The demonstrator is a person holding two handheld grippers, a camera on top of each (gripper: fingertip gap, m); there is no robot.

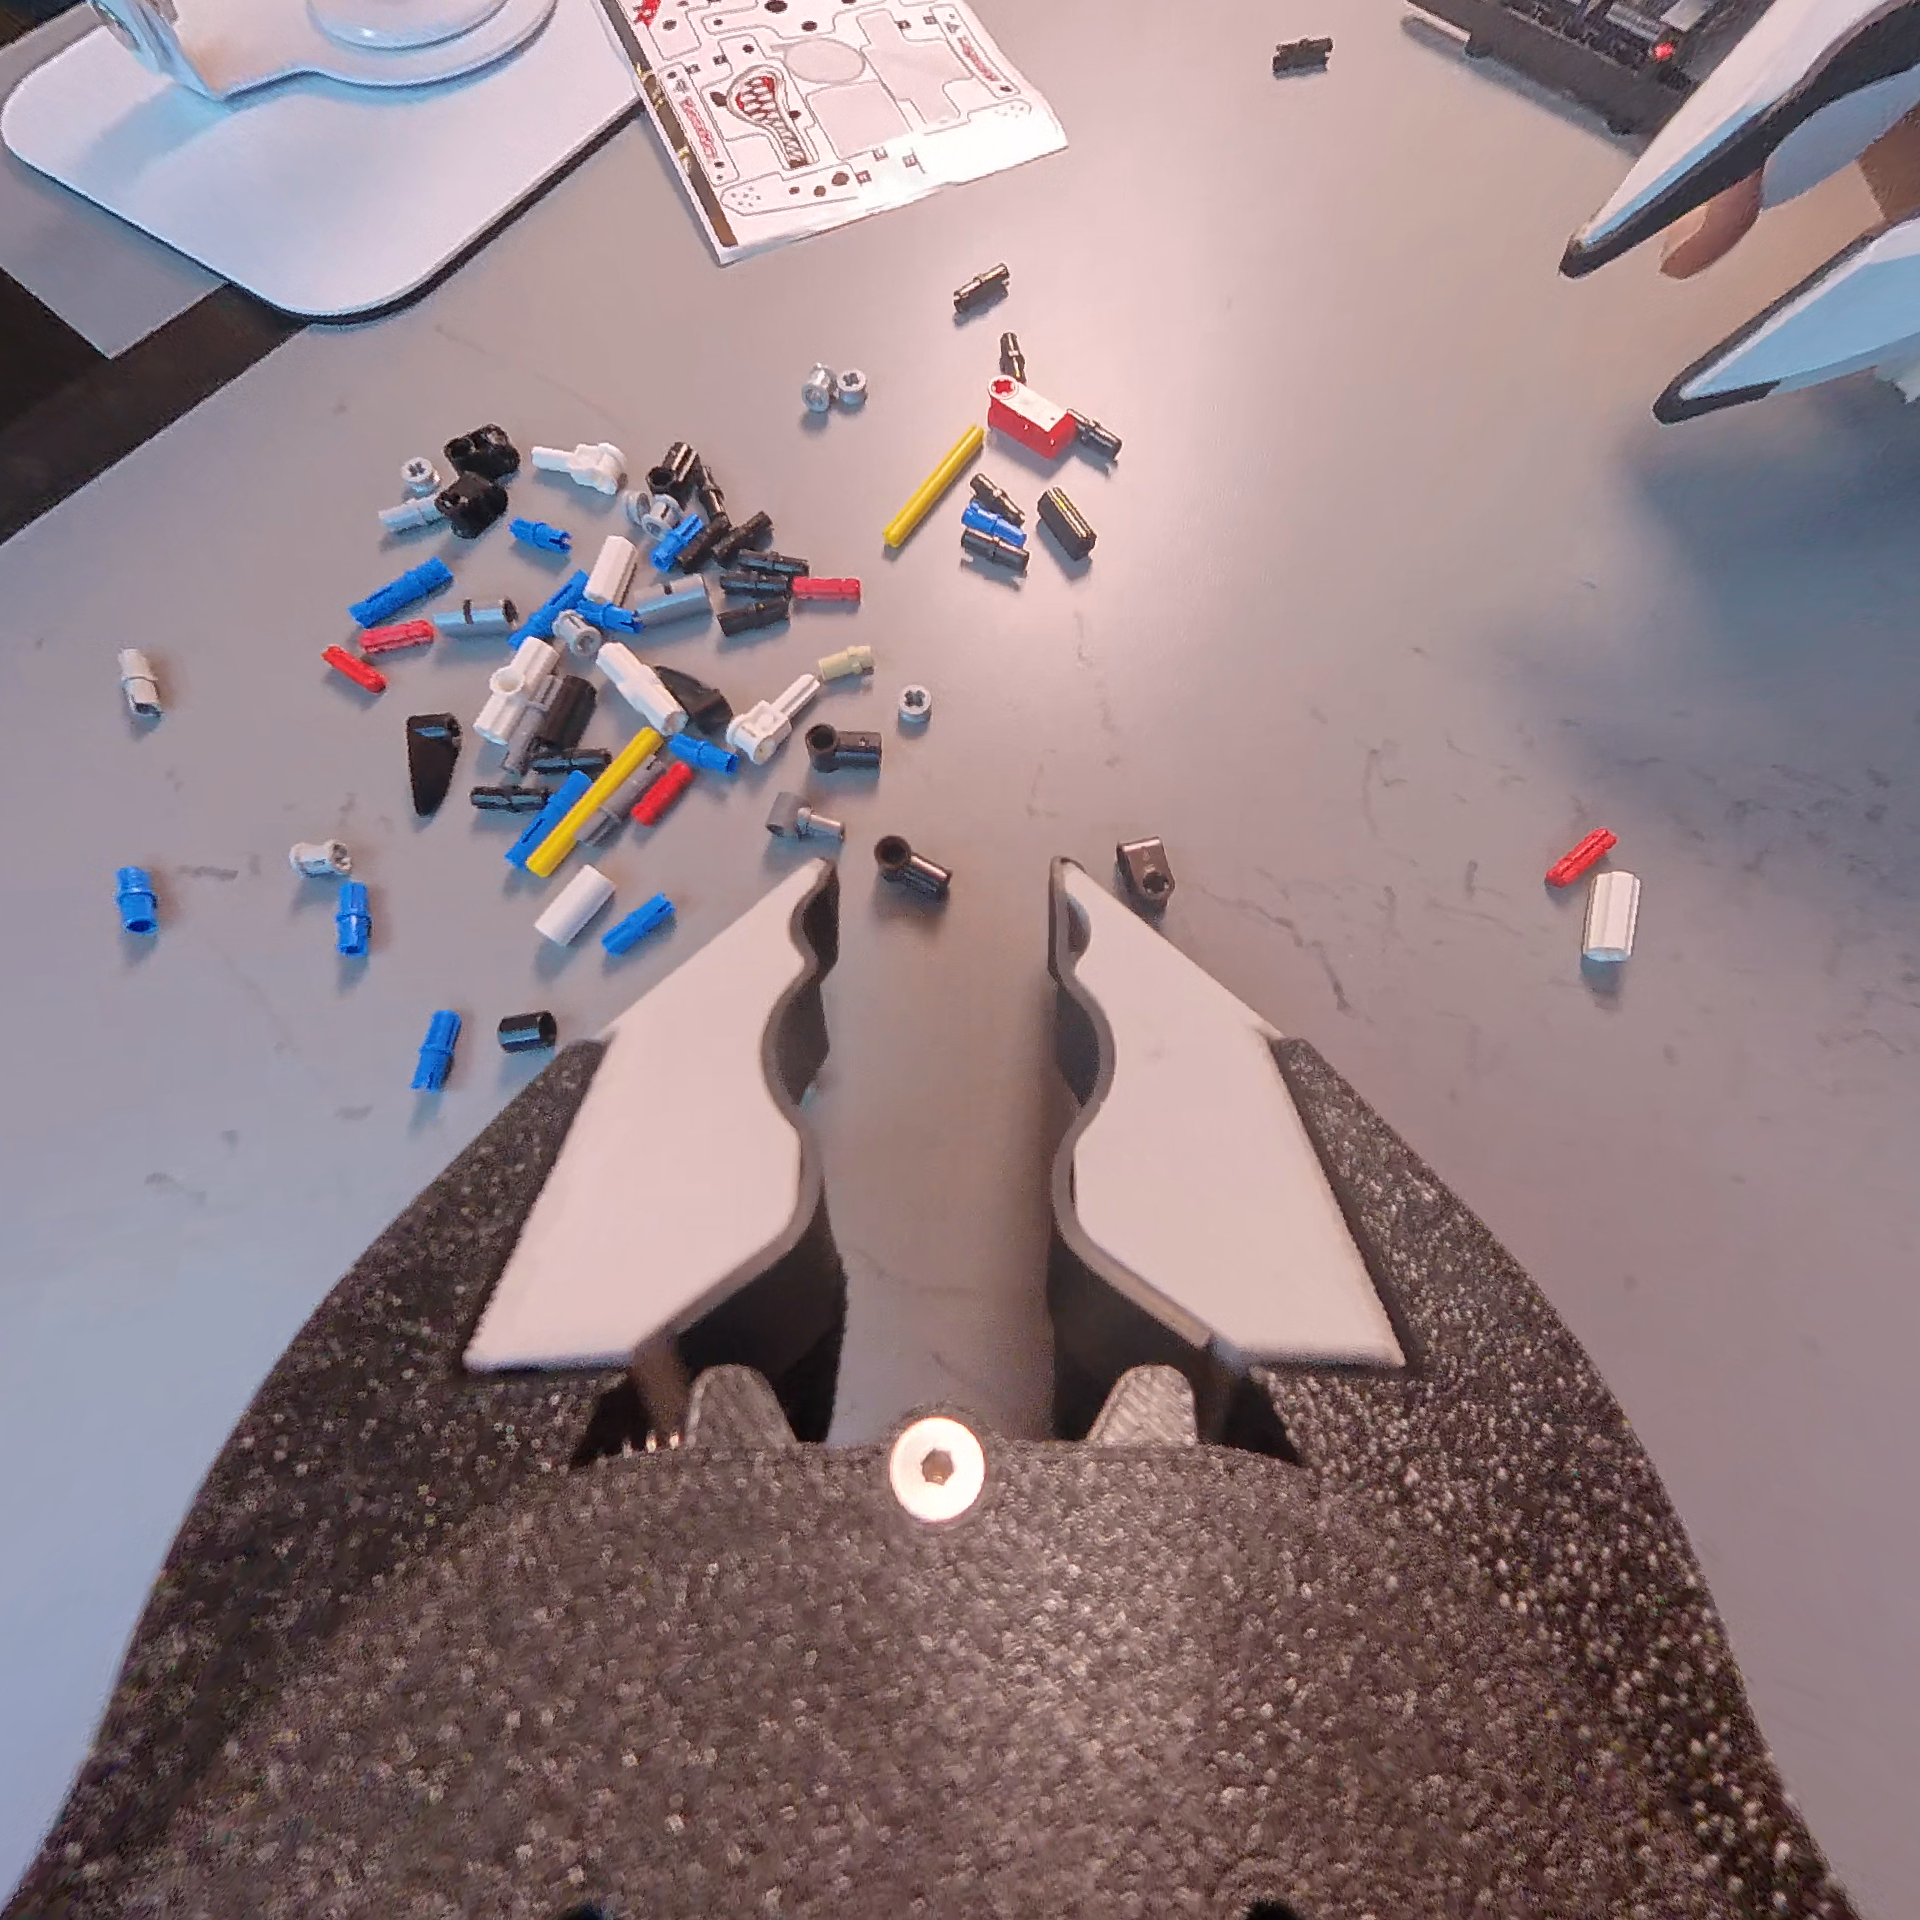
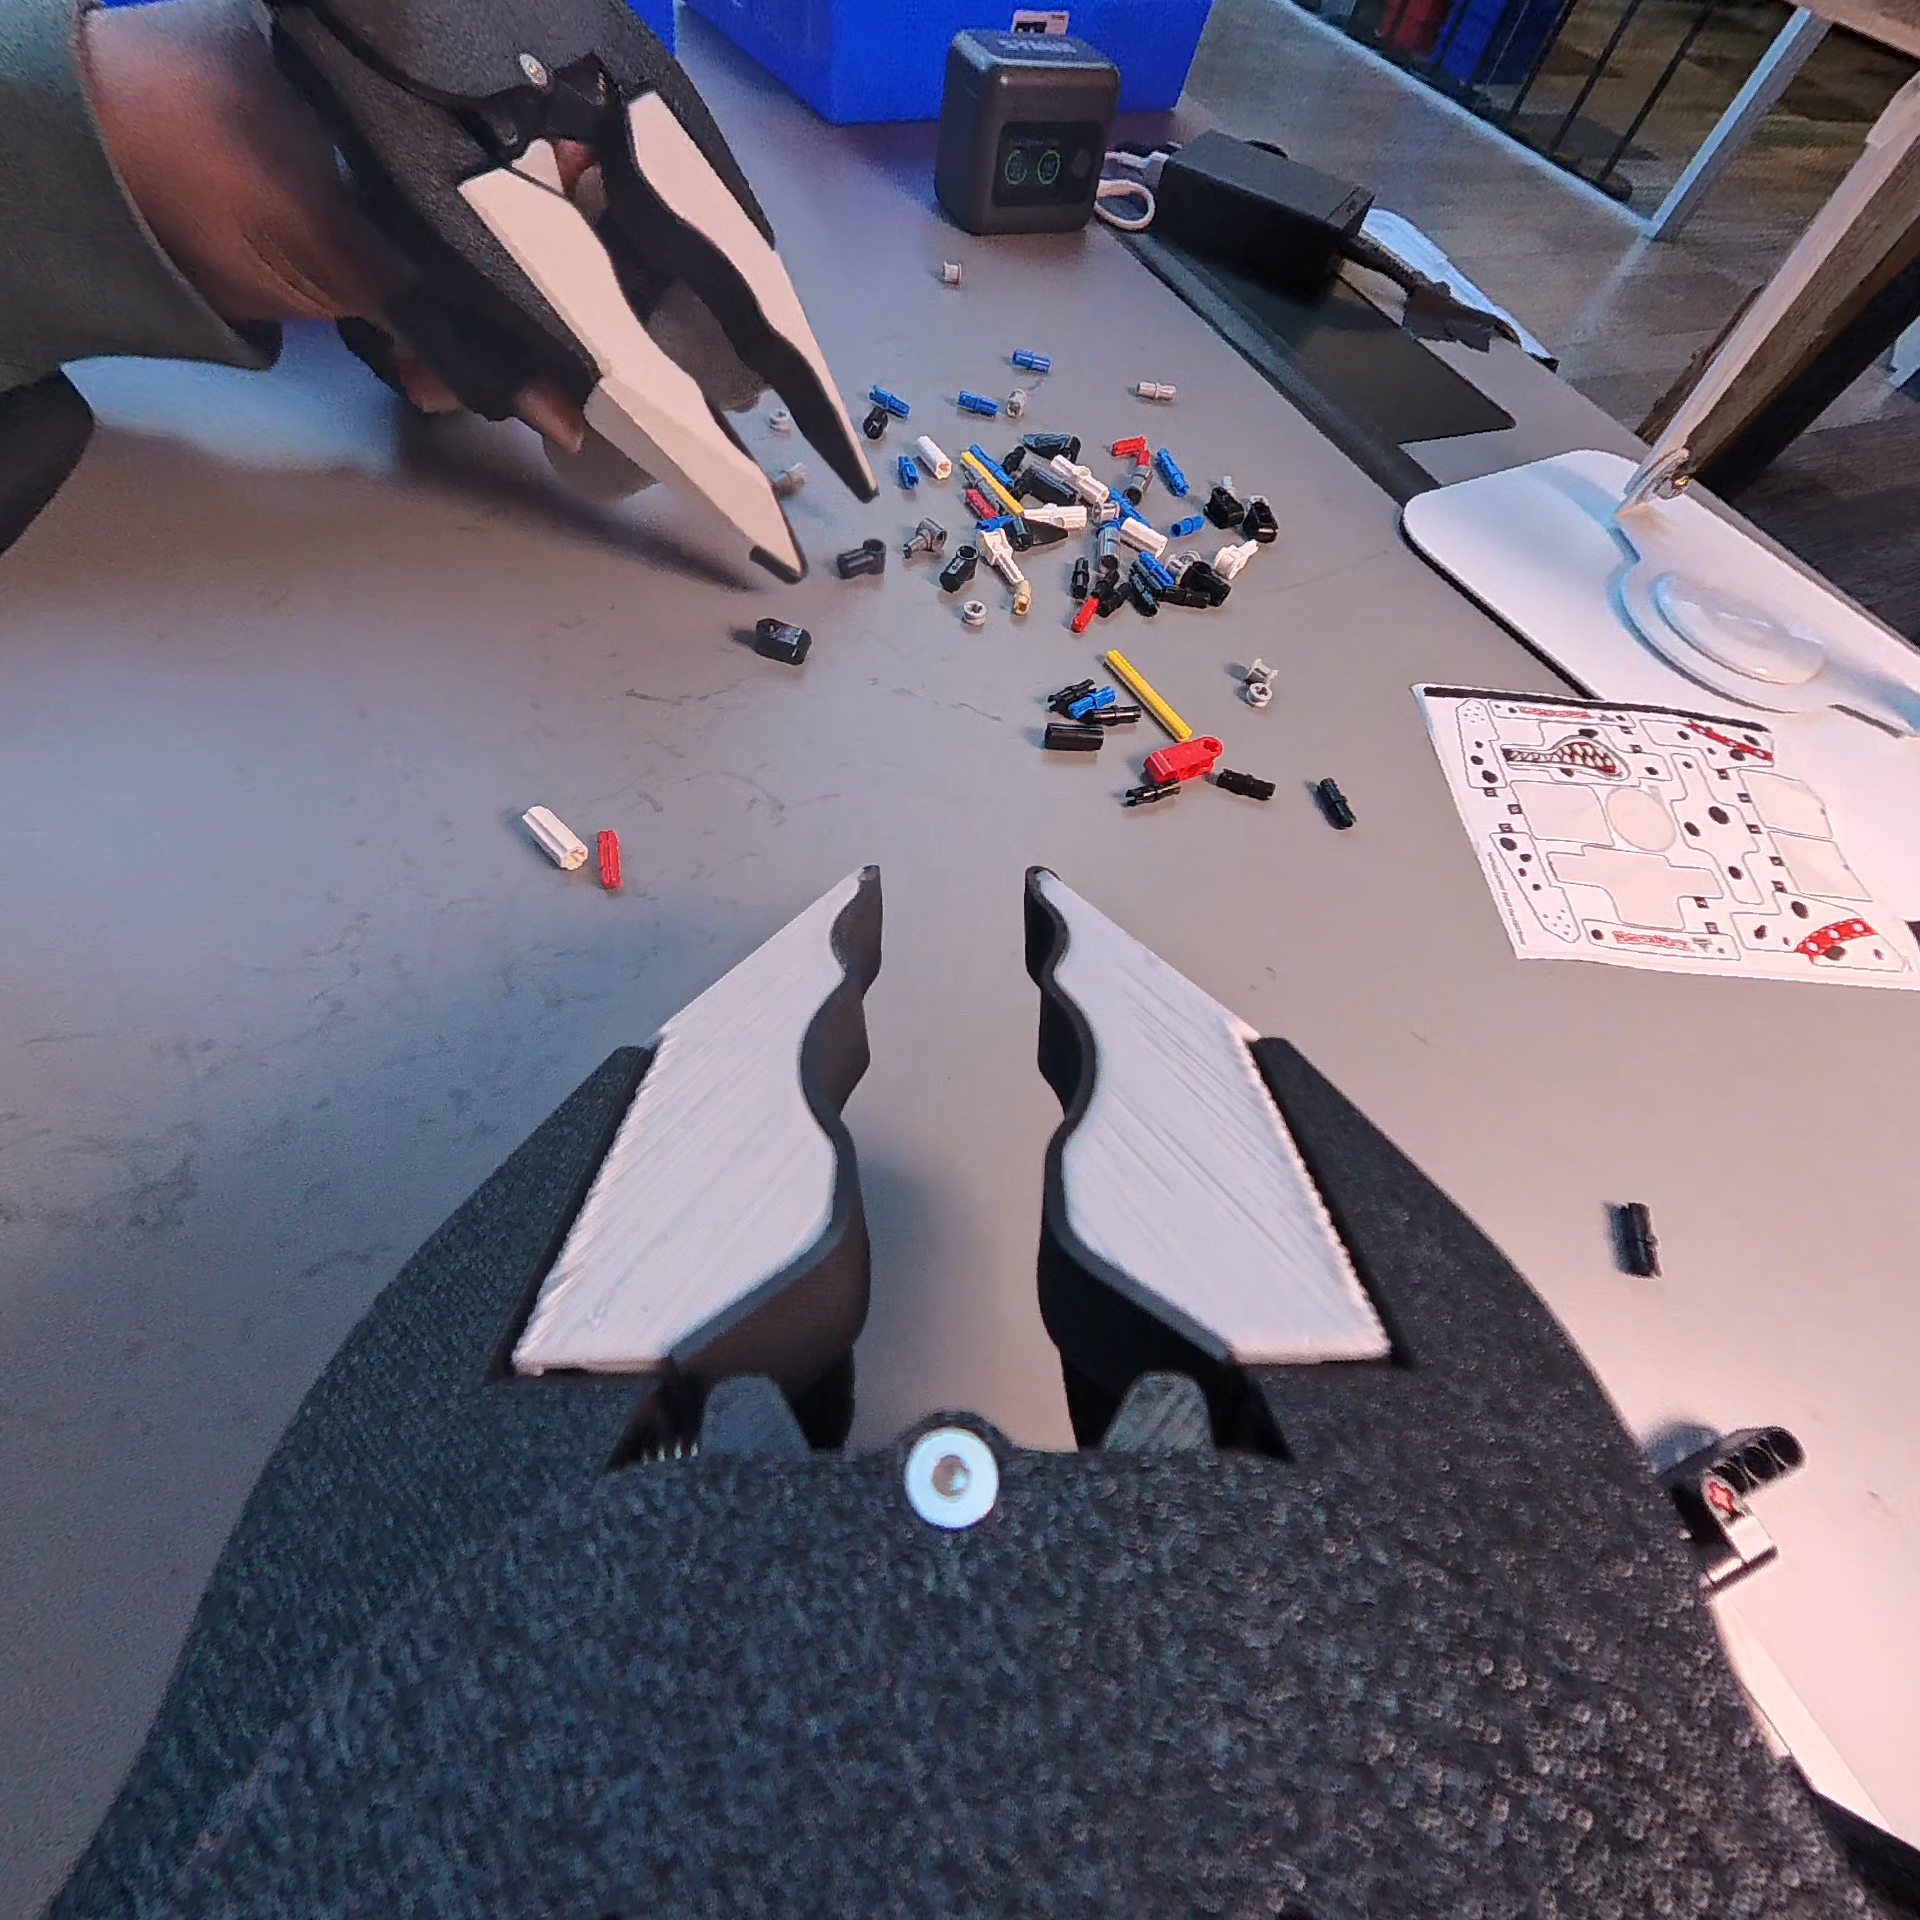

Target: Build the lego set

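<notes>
Left gripper (image 1: 943,868) jaws apart, empty, tips low just beside a black connector (image 1: 911,862), right gripper (image 2: 953,878) also spread and empty above bare grey table (image 2: 312,1039), loose lego pieces (image 1: 603,644) scattered ahead, sticker sheet (image 2: 1662,831) beyond.

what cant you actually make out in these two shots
- Lego pile: in both views the heaped pieces overlap, so an exact count and the shapes underneath cannot be told.
- Stand base: left wrist view, cut off by the top edge; what it carries is out of frame.
- Black piece with a red mark: right wrist view, partly behind the right gripper body; its full shape is hidden.
- Left gripper: right wrist view, motion blurred.
</notes>
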